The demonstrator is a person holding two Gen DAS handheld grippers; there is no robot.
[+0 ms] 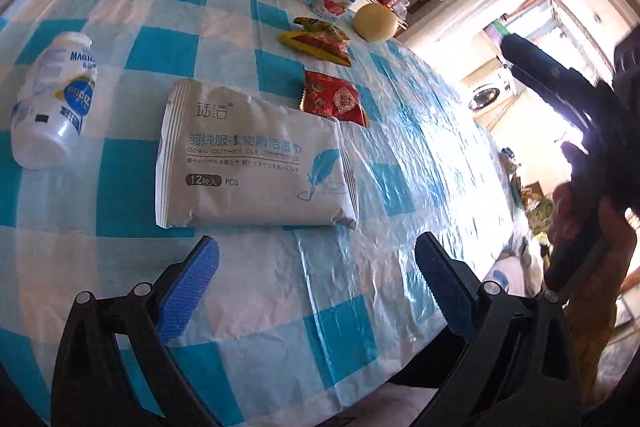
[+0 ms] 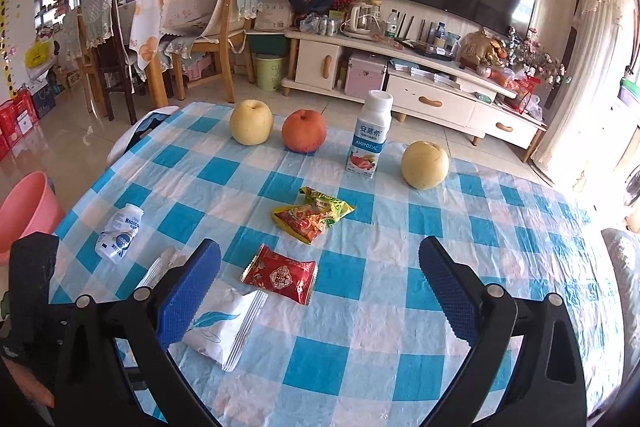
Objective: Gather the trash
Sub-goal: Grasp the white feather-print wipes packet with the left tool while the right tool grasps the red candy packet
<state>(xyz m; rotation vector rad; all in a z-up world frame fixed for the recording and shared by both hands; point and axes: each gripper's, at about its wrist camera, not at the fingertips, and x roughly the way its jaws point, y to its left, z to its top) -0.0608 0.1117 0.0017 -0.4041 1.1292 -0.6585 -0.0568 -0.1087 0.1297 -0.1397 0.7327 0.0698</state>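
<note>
On the blue-checked tablecloth (image 1: 280, 287) lie a white wet-wipe pack (image 1: 252, 159), a red snack wrapper (image 1: 334, 99), a yellow-red wrapper (image 1: 318, 41) and a tipped small white bottle (image 1: 52, 99). My left gripper (image 1: 316, 287) is open and empty just in front of the wipe pack. In the right wrist view the wipe pack (image 2: 224, 323), red wrapper (image 2: 280, 275), yellow-red wrapper (image 2: 312, 215) and small bottle (image 2: 120, 233) lie ahead on the cloth (image 2: 360, 307). My right gripper (image 2: 320, 291) is open and empty, above the table's near part. The red wrapper shows between its fingers.
Two yellow pears (image 2: 251, 122) (image 2: 425, 165), a red apple (image 2: 304, 136) and an upright yoghurt bottle (image 2: 370, 135) stand at the table's far side. A pink basin (image 2: 24, 215) sits on the floor at left. A TV cabinet (image 2: 400, 83) and chairs (image 2: 216, 23) stand behind.
</note>
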